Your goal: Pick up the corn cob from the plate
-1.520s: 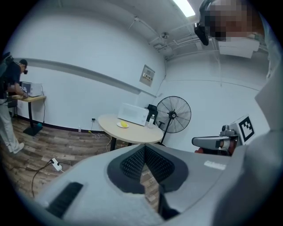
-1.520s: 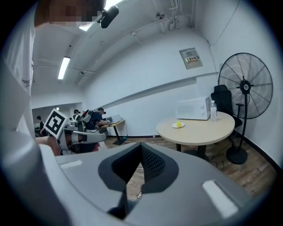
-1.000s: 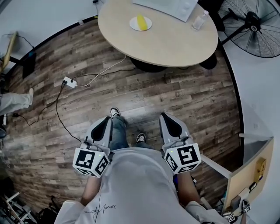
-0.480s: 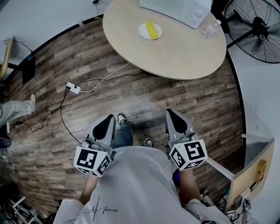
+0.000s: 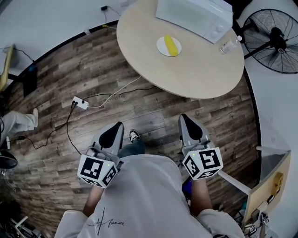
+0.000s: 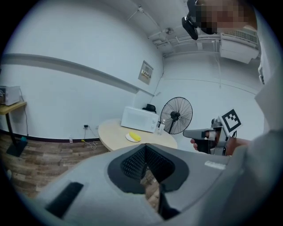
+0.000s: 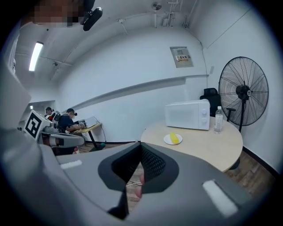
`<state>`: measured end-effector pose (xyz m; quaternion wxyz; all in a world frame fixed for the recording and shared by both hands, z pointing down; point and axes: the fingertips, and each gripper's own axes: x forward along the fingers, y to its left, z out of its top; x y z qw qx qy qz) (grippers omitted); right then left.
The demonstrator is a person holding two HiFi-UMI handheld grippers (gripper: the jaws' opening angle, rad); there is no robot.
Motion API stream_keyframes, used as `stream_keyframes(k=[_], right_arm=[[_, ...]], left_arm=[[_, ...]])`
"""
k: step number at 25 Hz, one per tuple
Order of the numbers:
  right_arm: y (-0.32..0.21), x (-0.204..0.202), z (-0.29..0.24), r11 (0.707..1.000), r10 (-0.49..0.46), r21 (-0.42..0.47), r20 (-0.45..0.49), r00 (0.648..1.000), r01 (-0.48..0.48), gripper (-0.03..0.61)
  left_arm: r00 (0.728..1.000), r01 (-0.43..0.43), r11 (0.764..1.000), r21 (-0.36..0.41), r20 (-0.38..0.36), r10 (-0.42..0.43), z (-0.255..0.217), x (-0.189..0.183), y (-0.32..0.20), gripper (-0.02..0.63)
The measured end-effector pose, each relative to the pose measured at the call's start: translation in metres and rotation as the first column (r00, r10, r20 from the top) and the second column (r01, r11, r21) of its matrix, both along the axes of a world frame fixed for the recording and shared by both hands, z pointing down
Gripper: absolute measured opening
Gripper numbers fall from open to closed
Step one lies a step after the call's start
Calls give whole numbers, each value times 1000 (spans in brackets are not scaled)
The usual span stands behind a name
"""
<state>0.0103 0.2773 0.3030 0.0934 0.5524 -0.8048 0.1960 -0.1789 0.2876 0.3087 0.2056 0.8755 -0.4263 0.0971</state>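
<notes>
While the left gripper [image 5: 111, 135] and right gripper [image 5: 191, 130] hover pinched together, empty, over open floor [image 5: 93, 65], one corn cob [image 5: 173, 46] lies on one plate [image 5: 161, 47], well inside the table [image 5: 195, 72] edge.

A round beige table [image 5: 195, 74] stands on wood-plank floor [image 5: 93, 83] beside a black fan [image 5: 274, 39] and white walls [image 7: 132, 66].

Head view. Microwave [image 5: 193, 14]: cut by top edge. Fan [image 5: 274, 39]: cut by right edge. Corn [image 5: 173, 45]: kernels too small to tell. My legs [image 5: 132, 149]: mostly hidden under my shirt [image 5: 144, 195]. Right gripper view. Wall panel [image 7: 181, 56]: print unreadable.
</notes>
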Motion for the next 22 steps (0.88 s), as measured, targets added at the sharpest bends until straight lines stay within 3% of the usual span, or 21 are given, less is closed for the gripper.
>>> stream_keyframes(k=[11, 22], right_arm=[[-18, -28, -5, 999, 33, 20, -34, 999, -33, 14], [-24, -25, -3, 998, 55, 18, -34, 998, -55, 14]], left_arm=[[999, -27, 1000, 11, -36, 28, 2, -37, -23, 2], [999, -43, 999, 29, -5, 43, 6, -38, -39, 2]])
